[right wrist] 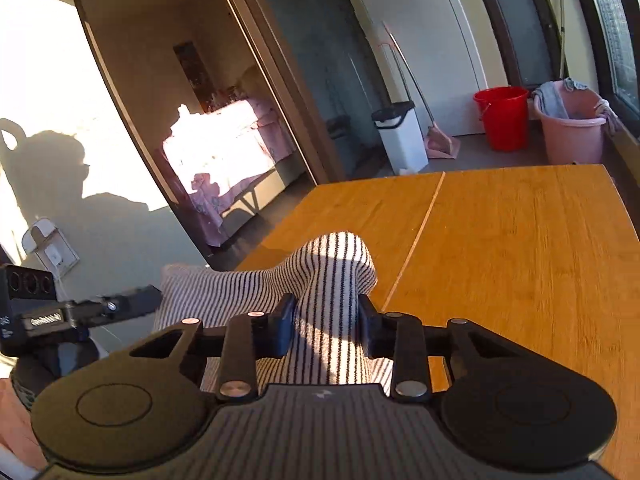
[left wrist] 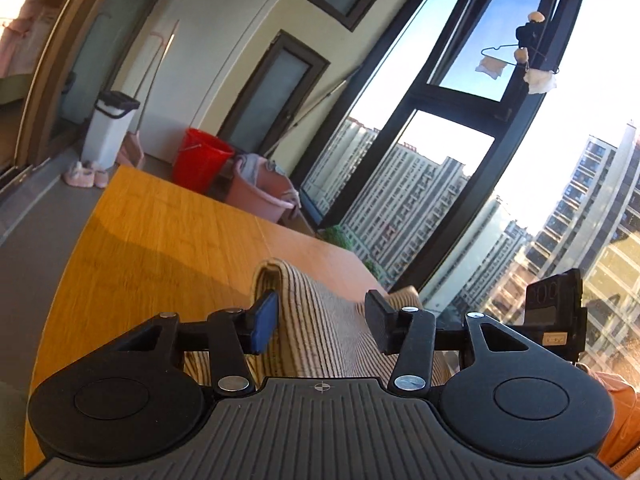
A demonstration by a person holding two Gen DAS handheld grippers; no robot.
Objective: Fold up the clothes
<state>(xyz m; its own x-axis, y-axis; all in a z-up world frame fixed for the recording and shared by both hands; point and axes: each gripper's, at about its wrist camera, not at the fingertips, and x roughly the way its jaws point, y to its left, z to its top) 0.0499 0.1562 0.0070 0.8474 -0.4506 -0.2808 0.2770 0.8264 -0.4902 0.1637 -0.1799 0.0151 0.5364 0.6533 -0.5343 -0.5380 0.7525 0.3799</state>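
A white garment with thin dark stripes hangs between both grippers above a wooden table. In the left wrist view my left gripper has its jaws set wide, with the cloth draped between and under the fingers; no pinch shows. In the right wrist view my right gripper is shut on a bunched fold of the striped garment, which pokes out past the fingertips above the table. The other gripper's camera block shows at the left.
A red bucket, a pink tub with cloths and a white bin stand on the floor past the table's far end. Tall windows line one side. A doorway opens onto a bedroom.
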